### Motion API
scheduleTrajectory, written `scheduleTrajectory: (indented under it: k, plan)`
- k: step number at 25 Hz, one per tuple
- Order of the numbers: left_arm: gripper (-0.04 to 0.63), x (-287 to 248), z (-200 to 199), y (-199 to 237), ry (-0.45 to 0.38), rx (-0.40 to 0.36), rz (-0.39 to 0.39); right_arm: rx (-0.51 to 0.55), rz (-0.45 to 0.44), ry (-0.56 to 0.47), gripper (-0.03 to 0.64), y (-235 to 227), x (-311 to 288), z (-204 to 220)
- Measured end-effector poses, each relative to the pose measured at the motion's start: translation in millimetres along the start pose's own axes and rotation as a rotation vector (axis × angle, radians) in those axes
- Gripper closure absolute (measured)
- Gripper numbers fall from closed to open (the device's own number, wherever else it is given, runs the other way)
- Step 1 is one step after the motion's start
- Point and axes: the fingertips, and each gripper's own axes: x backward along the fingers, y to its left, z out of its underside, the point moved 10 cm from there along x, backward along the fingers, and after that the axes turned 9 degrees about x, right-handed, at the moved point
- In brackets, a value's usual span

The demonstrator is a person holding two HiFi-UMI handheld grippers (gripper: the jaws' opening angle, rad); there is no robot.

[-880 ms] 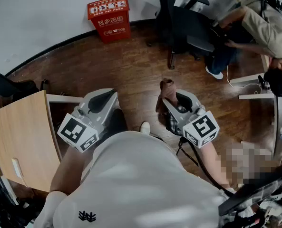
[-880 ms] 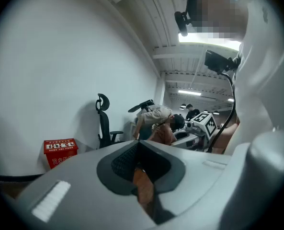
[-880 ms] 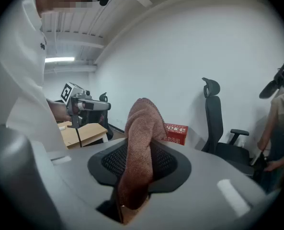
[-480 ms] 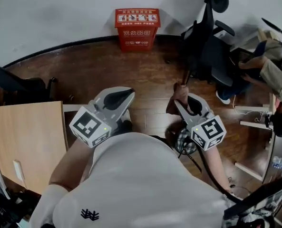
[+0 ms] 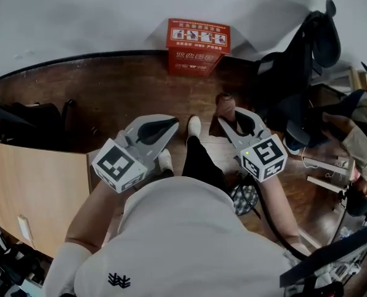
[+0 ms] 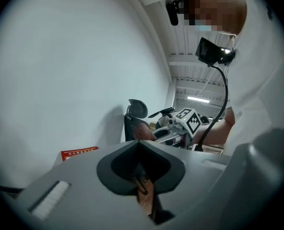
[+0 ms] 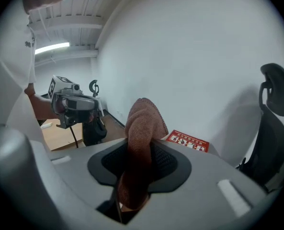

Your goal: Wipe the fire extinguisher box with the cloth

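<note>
Right hand-held gripper (image 5: 225, 117) clamps brown cloth (image 7: 141, 128); left hand-held gripper (image 5: 172, 124) closed, empty

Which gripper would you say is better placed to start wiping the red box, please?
Right: the right gripper clamps the cloth and faces the red box; the left gripper is shut, empty.

R gripper (image 7: 132, 183) fingers clamped on brown cloth (image 7: 142, 123); red box (image 7: 187, 141) beyond, by wall
</note>
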Motion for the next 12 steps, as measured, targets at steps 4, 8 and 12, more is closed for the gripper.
scheduleTrajectory:
  k: [4,8,12]
  plan:
    - [0.595,-36.1,-9.0,41.9,0.031,0.011,-0.037,-0.027,-0.035,0.005,0.5,-61.1,-56.7,-1.9]
    - [0.595,-81.6,-35.5,91.5,0.047,0.055,-0.07,-0.034,-0.113,0.012,0.5,-126.7,-124.3,-12.3]
    - [0.595,-132.6,-66.7,135.9,0.038,0.076,-0.085,-0.03,-0.192,0.051,0.5,-184.7,-189.7,-20.2]
